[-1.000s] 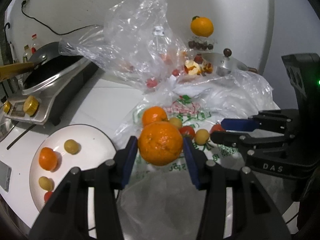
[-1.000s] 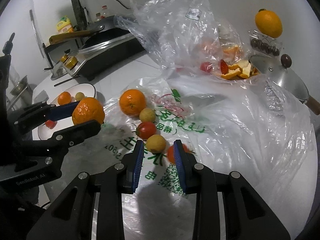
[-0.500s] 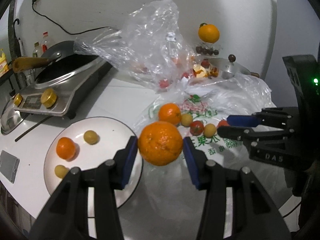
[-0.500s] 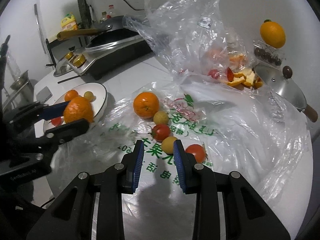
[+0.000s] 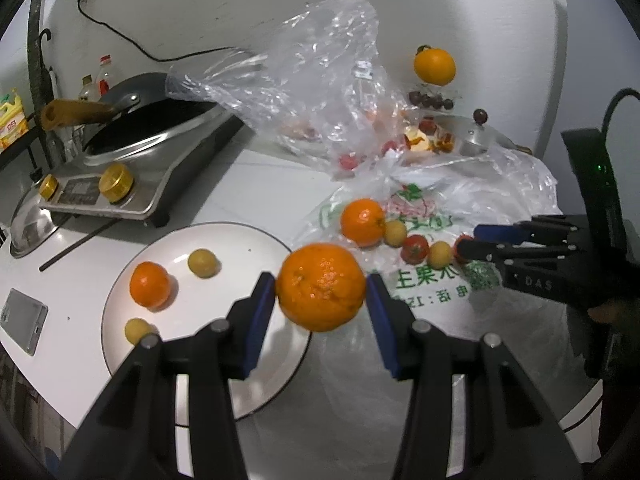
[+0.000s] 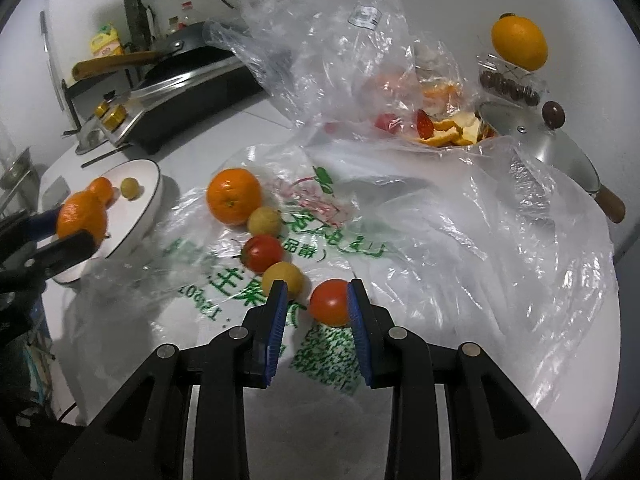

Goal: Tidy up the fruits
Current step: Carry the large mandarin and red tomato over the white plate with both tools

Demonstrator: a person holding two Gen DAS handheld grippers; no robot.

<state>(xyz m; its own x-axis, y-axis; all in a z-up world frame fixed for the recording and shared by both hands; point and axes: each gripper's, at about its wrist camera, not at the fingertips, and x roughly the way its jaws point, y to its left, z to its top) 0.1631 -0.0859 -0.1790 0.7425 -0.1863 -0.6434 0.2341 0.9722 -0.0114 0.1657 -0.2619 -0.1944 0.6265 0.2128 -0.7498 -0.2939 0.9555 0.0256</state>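
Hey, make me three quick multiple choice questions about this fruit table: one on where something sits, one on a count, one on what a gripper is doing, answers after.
1. Where is the white plate relative to the printed plastic bag in the left wrist view?
A. Left of it
B. On top of it
C. Behind it

2. How many fruits lie on the plate?
A. One
B. Three
C. Six

3. What is the left gripper doing?
A. Hanging empty
B. Gripping an orange
C. Gripping a tomato

Answers:
1. A, the plate sits beside the bag's left edge.
2. B, a small orange and two yellow fruits lie there.
3. B, its blue pads press both sides of the big orange.
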